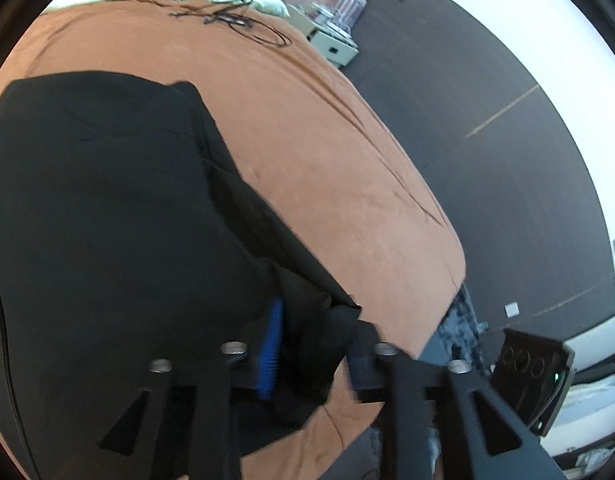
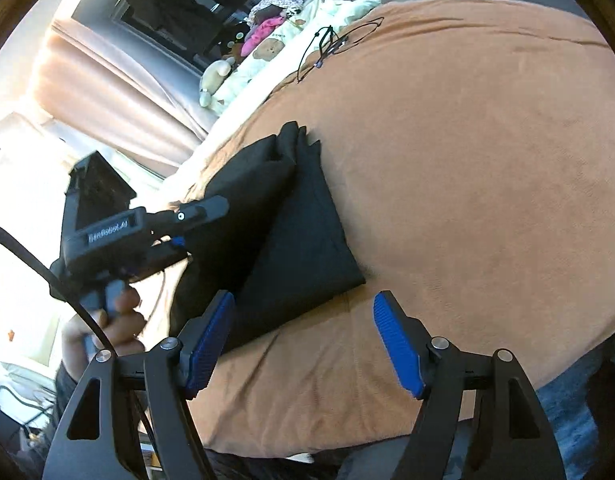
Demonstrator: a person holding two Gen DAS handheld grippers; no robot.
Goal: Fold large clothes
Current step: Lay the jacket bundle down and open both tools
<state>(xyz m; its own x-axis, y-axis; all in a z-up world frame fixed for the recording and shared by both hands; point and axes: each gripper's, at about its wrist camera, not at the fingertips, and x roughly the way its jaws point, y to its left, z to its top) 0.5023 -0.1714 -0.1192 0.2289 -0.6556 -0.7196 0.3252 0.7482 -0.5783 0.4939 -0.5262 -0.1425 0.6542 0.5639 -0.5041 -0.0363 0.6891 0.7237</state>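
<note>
A black garment (image 2: 295,232) lies folded on the brown bed cover (image 2: 467,160). In the left wrist view it (image 1: 107,200) fills the left half. My left gripper (image 1: 311,348) has a fold of the black cloth between its blue pads (image 1: 269,348), with the jaws fairly wide apart around it. It also shows in the right wrist view (image 2: 183,244), held by a hand at the garment's left edge. My right gripper (image 2: 303,340) is open and empty, just in front of the garment's near corner.
A black cable (image 1: 243,24) lies on the far part of the bed. Pale bedding and soft toys (image 2: 267,52) sit at the bed's head. A white bedside cabinet (image 1: 331,40) stands beyond. Dark floor (image 1: 487,140) runs along the bed's right side.
</note>
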